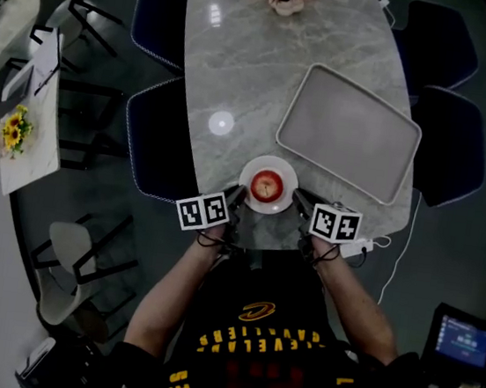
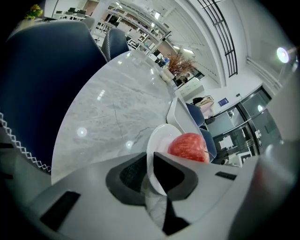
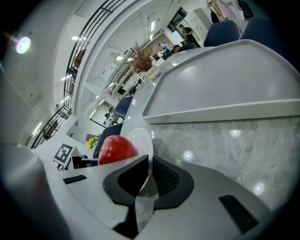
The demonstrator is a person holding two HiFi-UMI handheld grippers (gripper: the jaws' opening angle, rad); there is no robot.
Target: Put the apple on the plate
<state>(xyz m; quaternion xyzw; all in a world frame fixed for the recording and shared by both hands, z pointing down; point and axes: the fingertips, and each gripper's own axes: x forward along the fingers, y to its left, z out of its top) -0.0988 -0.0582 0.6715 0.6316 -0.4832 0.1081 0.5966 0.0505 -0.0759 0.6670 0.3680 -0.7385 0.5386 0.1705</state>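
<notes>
A long marble table is filling the middle of the head view, with dark blue chairs standing along both of its sides. A grey tray is lying on the table's right half, set at an angle. Off to the left, a small white side table is carrying yellow flowers. At the far end of the marble, a vase of dried stems is standing.

A person in a black jersey is leaning in at the near end, both forearms reaching forward. A white plate is sitting near the table's near edge, just beside the tray's nearest corner. The apple is resting on the plate, at about its centre, red with a paler patch.

The left gripper is coming at the plate from the person's left, and its jaws are clenching the plate's rim, one pad above it and one below. The right gripper is doing the same on the opposite side, its pads grasping the rim there. Neither gripper is touching the apple. Each gripper's own view is showing the apple just past the pinched rim. A white cable is lying at the table edge beside the right gripper.
</notes>
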